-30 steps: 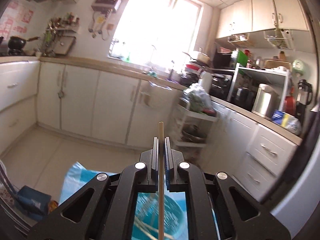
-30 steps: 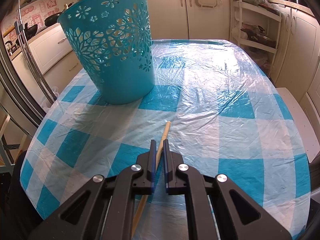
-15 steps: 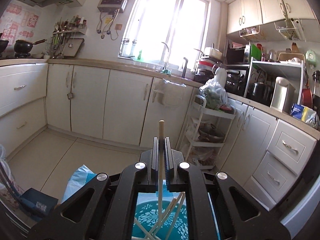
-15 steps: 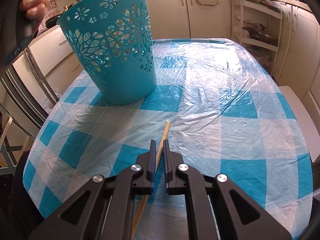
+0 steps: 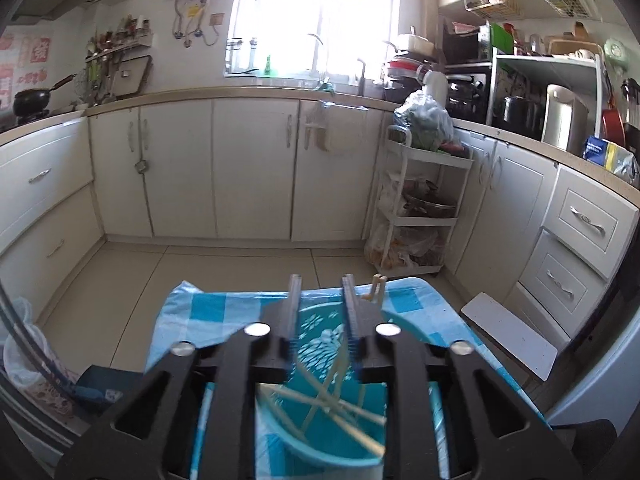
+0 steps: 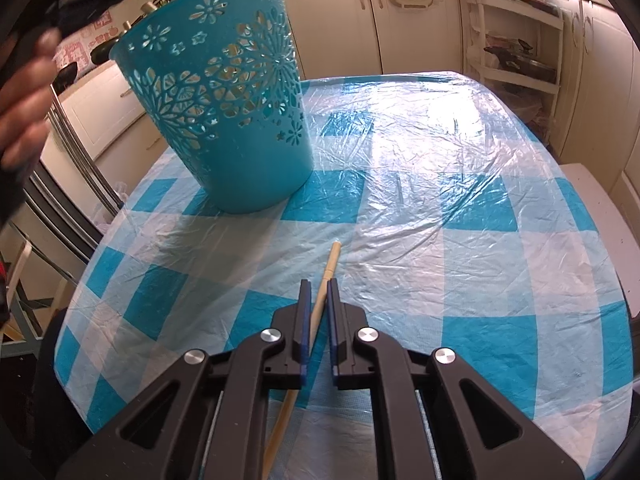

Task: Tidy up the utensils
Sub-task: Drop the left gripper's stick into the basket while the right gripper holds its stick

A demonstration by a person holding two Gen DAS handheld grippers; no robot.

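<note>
Hovering over the teal basket (image 5: pixel 320 432), the left hand-held gripper (image 5: pixel 320 300) is opening, nothing between its jaws; chopsticks (image 5: pixel 336 400) are lying inside. The right hand-held gripper (image 6: pixel 318 300) is clenching a chopstick (image 6: pixel 330 264) whose long axis is pointing far-left toward the basket on the surface (image 6: pixel 460 208).

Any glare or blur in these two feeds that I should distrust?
Left wrist view: the window is blown out white, and the chopsticks inside the basket are smeared. Right wrist view: sheen on the plastic table cover, and the hand at the left edge is blurred.
</note>
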